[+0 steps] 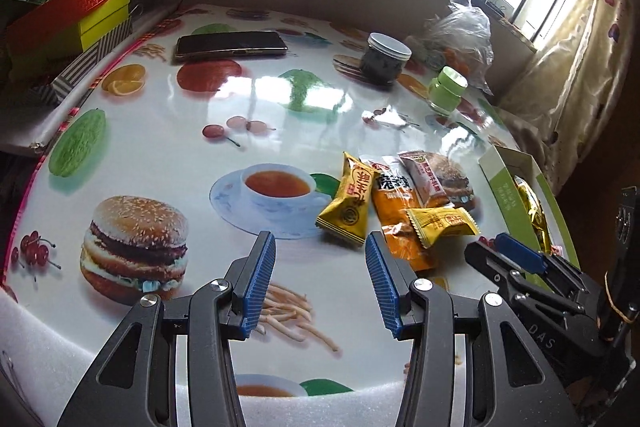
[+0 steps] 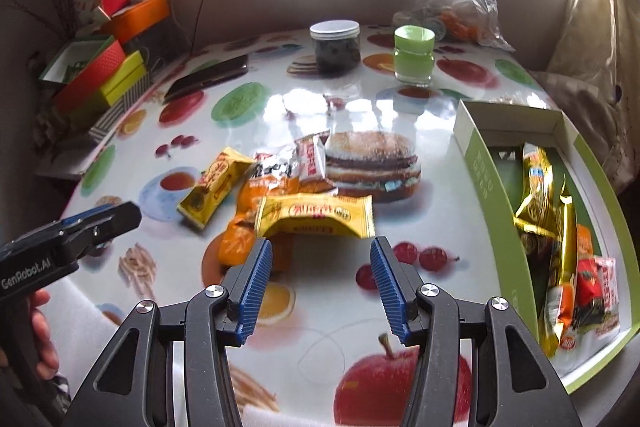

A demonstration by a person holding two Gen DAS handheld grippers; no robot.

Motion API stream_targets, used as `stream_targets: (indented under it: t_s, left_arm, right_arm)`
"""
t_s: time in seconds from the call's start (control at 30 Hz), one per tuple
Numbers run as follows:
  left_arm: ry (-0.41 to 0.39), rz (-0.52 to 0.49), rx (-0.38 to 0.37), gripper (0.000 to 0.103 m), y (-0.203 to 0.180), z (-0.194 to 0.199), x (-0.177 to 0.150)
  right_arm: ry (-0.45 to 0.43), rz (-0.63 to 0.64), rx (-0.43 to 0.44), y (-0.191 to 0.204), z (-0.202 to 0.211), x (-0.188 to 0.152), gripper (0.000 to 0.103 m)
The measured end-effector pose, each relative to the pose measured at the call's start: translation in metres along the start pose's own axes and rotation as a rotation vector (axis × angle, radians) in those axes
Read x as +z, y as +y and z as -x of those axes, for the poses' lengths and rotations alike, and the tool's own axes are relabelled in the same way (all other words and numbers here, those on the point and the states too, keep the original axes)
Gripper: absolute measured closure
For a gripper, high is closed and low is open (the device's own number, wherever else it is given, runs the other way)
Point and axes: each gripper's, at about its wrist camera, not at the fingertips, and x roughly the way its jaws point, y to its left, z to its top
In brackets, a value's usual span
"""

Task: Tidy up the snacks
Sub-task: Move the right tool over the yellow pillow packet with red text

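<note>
The left gripper (image 1: 320,247) hangs over the table (image 1: 168,155), jaws spread and empty. Loose snack packets (image 2: 280,195) lie just beyond the right gripper (image 2: 320,253), likewise spread and empty. Farthest right, the green box (image 2: 486,187) holds more packets.

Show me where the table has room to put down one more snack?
The widest free patch is mid-table, between the phone, the dark jar and the snack pile. There is also room near you, in front of the pile. It is crowded at the pile and inside the green box, whose far end is still bare.
</note>
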Motion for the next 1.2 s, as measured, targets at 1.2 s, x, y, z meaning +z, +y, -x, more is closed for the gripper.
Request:
stream_targets:
  t_s: [1.2]
  left_arm:
    - [0.072,-0.045,-0.061,0.055,-0.008,-0.046,0.024]
  right_arm:
    - [0.057,0.133,0.008,-0.011,-0.022,0.02,0.048]
